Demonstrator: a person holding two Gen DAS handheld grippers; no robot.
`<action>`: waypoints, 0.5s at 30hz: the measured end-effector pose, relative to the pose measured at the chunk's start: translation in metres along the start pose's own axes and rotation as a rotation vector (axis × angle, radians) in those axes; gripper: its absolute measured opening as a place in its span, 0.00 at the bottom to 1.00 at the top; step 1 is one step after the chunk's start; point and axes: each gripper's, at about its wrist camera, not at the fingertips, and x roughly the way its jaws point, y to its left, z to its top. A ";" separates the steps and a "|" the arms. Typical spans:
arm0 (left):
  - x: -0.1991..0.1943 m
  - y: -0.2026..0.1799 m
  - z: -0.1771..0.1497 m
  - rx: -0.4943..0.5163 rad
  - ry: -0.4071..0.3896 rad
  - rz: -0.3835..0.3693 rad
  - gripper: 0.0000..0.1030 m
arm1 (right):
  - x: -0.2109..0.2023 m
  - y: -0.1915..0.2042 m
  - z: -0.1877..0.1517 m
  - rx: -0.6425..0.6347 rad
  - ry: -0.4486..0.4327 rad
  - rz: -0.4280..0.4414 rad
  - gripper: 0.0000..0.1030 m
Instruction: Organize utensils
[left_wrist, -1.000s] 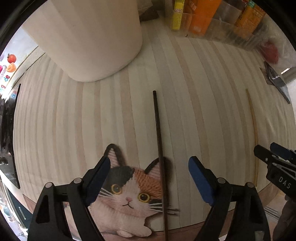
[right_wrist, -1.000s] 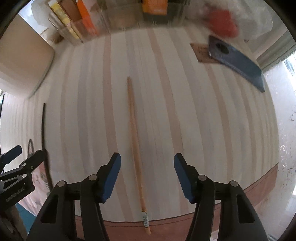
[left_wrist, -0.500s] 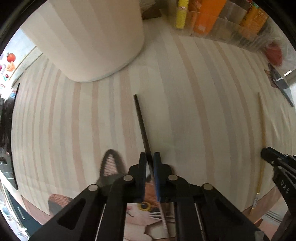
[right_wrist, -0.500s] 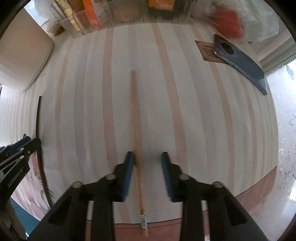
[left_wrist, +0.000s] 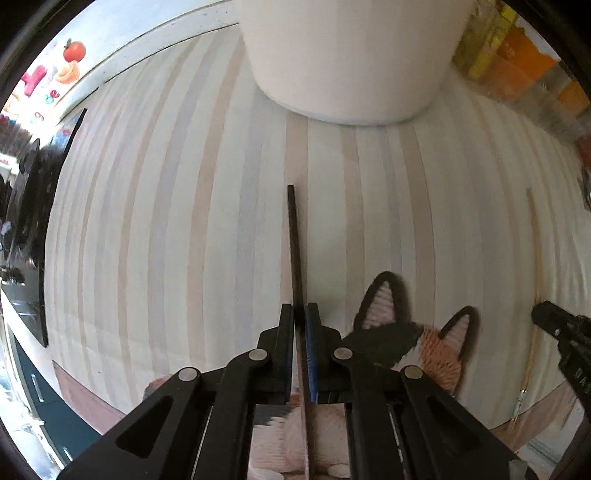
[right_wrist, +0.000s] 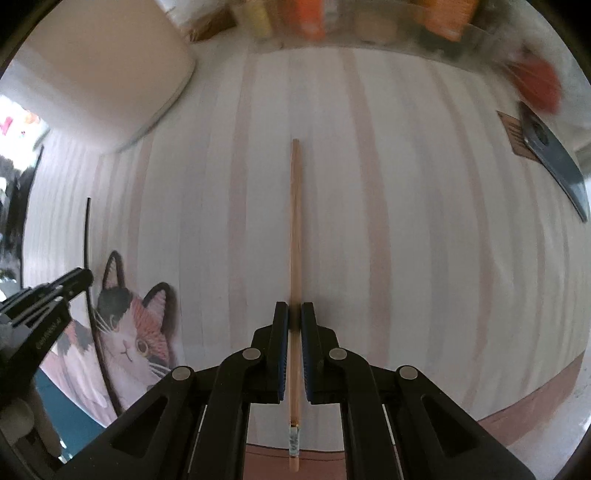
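A black chopstick runs straight ahead over the striped tablecloth, and my left gripper is shut on its near part. A light wooden chopstick with a label at its near end is clamped in my right gripper, which is shut on it. Both grippers point down at the table. From the right wrist view, the left gripper and the black chopstick show at the left. The right gripper shows at the left wrist view's right edge, beside the wooden chopstick.
A cat-shaped mat lies between the two grippers near the table's front edge. A large white container stands at the back. A clear organizer with orange and yellow packets lines the back; a dark phone lies right.
Both grippers went from open to shut, each on its chopstick. The left one then slid left off the cat mat with the black chopstick; the right one also shifted left with the wooden one.
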 end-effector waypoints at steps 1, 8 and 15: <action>0.000 0.004 0.000 -0.007 0.003 -0.002 0.03 | 0.000 0.004 0.001 -0.017 0.007 -0.016 0.07; -0.005 0.024 0.008 -0.021 0.010 -0.028 0.03 | -0.002 0.013 0.000 -0.040 0.044 -0.038 0.07; -0.003 0.027 0.006 -0.032 0.012 -0.038 0.03 | 0.002 0.020 0.005 -0.044 0.053 -0.064 0.07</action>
